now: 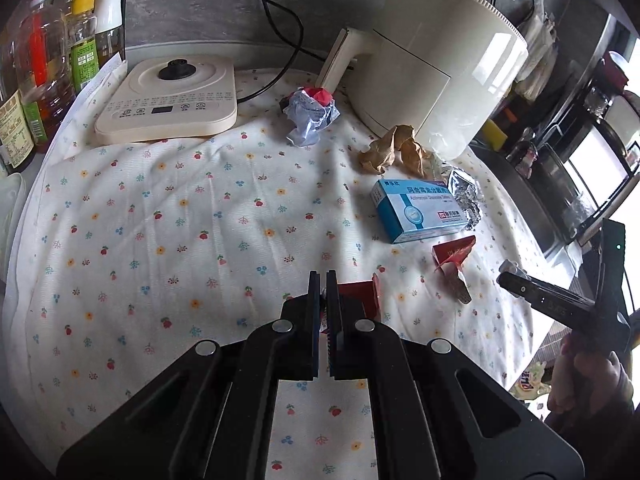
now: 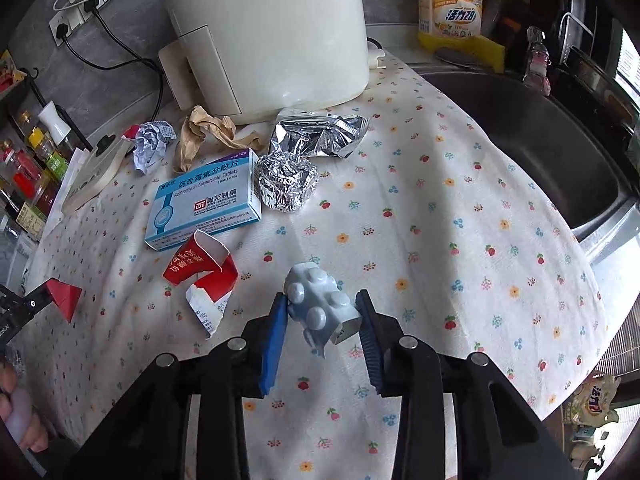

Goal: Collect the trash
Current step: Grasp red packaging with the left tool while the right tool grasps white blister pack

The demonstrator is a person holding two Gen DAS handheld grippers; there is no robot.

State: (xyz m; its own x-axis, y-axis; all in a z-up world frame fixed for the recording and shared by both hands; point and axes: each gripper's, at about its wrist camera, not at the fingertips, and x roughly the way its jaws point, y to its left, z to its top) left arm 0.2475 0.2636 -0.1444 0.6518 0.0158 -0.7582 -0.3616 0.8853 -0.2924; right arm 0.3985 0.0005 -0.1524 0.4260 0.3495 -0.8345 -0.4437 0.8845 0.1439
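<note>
My right gripper (image 2: 322, 308) has its blue pads pressed on both sides of a grey pill blister pack (image 2: 316, 294), just above the floral cloth (image 2: 440, 240). My left gripper (image 1: 323, 280) is shut on a red carton scrap (image 1: 360, 294); the right wrist view shows that scrap (image 2: 64, 296) at the left edge. On the cloth lie a torn red carton (image 2: 204, 272), a blue medicine box (image 2: 204, 204), a foil ball (image 2: 286, 184), a foil bag (image 2: 320, 132), crumpled brown paper (image 2: 200, 132) and a crumpled white wrapper (image 2: 150, 144).
A tall white appliance (image 1: 432, 68) stands at the back of the cloth, a kettle base (image 1: 168, 100) to its left with cables behind. Oil bottles (image 1: 40, 60) line the far left. A steel sink (image 2: 540, 140) and a yellow detergent bottle (image 2: 450, 4) are on the right.
</note>
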